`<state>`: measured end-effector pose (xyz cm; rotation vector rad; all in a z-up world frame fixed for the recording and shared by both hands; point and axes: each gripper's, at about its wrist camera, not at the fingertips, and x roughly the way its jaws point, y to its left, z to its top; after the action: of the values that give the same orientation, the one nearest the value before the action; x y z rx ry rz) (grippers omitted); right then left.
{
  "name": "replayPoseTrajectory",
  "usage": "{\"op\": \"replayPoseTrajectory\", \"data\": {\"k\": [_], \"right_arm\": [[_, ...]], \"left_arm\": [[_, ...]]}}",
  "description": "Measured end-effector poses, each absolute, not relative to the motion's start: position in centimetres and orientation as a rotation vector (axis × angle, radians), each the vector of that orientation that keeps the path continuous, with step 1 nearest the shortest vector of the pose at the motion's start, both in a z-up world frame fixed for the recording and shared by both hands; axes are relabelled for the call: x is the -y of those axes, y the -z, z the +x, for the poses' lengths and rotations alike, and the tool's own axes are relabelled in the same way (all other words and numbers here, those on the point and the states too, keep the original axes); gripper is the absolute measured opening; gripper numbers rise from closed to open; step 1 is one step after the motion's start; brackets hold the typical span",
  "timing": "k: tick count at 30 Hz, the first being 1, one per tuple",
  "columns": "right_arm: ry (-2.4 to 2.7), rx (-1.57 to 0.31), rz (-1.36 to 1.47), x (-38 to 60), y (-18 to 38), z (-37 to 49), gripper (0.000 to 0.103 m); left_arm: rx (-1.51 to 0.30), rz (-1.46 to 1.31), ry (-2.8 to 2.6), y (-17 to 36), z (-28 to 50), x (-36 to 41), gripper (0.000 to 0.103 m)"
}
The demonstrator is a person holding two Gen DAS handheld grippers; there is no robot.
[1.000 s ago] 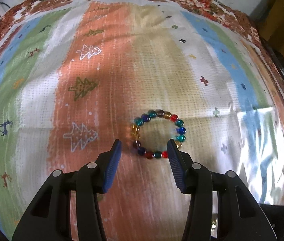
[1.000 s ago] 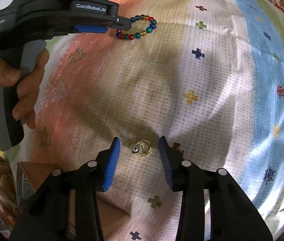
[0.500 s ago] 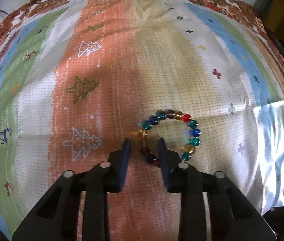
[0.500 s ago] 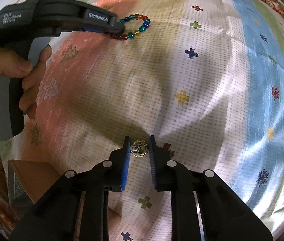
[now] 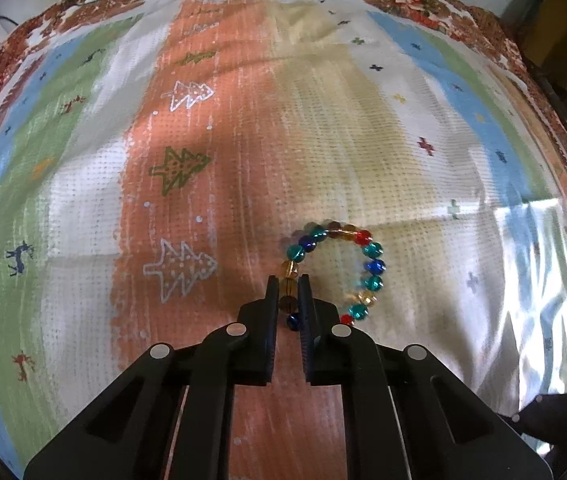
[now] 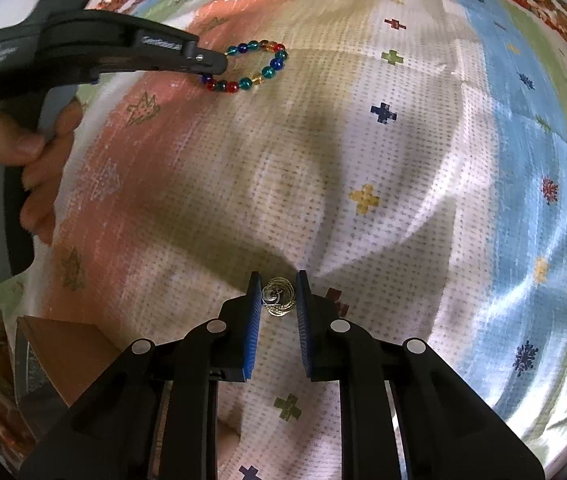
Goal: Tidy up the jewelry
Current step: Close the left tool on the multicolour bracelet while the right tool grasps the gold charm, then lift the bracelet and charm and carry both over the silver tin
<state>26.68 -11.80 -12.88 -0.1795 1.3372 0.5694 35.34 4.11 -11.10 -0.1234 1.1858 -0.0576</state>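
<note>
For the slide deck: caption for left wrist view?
Left gripper shut on bead bracelet lying on striped cloth.

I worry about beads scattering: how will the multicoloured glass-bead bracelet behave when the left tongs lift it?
The multicoloured glass-bead bracelet will probably sag into a hanging loop, since the left tongs pinch only one side. Its smooth, round, glossy beads may slip or rotate between the pads. It looks light, so the patterned cloth should not drag.

Bracelet [image 6: 257,66] behind ring [image 6: 279,296], on cloth [image 6: 403,200]
</note>
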Motion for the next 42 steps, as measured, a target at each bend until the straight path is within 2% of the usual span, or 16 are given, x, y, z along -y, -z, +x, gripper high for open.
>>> {"op": "replayPoseTrajectory", "data": {"k": [28,42], "right_arm": [[-0.560,-1.060,-0.129,12.5,6.5,24.6,0.016],[-0.520,-0.929,-0.108,12.8,4.7,23.1,0.016]], "left_arm": [[-1.041,-0.188,0.097,3.6,28.7,-5.4,0.009],[-0.897,-0.123,0.131,0.4,24.2,-3.8,0.009]]}}
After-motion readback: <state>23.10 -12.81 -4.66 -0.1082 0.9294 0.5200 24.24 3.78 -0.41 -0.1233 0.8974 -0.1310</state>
